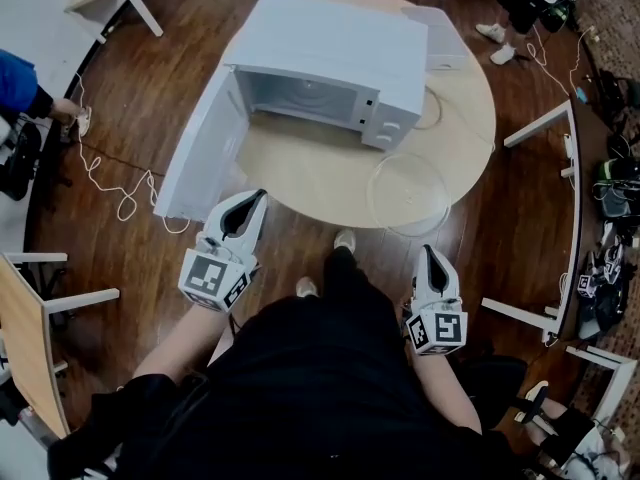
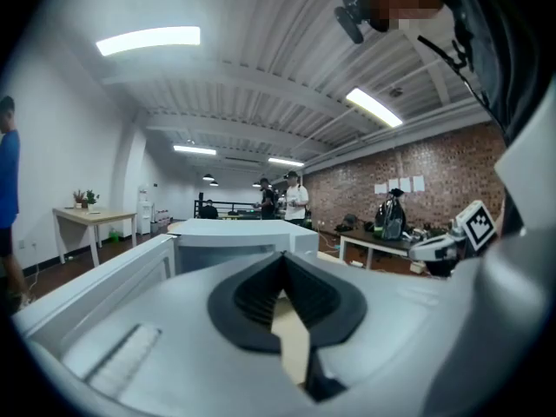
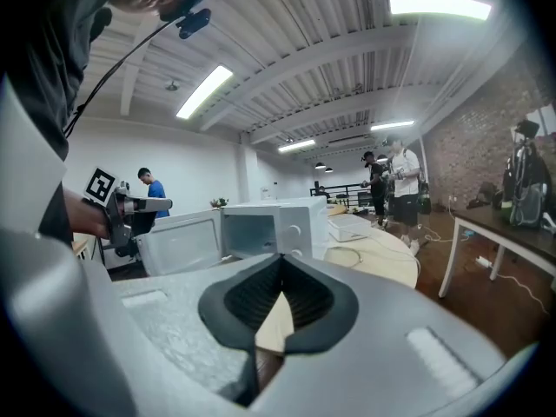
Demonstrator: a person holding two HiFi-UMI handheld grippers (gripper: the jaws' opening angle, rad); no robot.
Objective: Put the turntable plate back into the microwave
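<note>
Dark wooden floor surrounds a round, pale wooden desk, seen from above the person's head.

Left claw: clenched, its ribbed pads meeting at the tips with nothing between them. It is held off the near edge of the desk and points toward the open microwave door, close to the door's lower corner but not touching it.

Right claw: likewise clenched and empty, the tips closed on each other. It is also held short of the desk edge, on the person's right, and points toward the turntable plate without reaching it.

Turntable plate: a clear glass disc lying flat on the desk at its near right rim, outside the oven, just in front of and to the right of the control-panel corner.

Microwave: white, standing near the middle of the desk with its front turned toward the person. The door is swung fully out to the left, past the desk edge, and the cavity is exposed. A pale box lies on the desk behind its right end.

Surroundings: a white cable trails over the floor to the left of the door. Other desks, a brick wall and standing people appear farther back in both gripper views.
</note>
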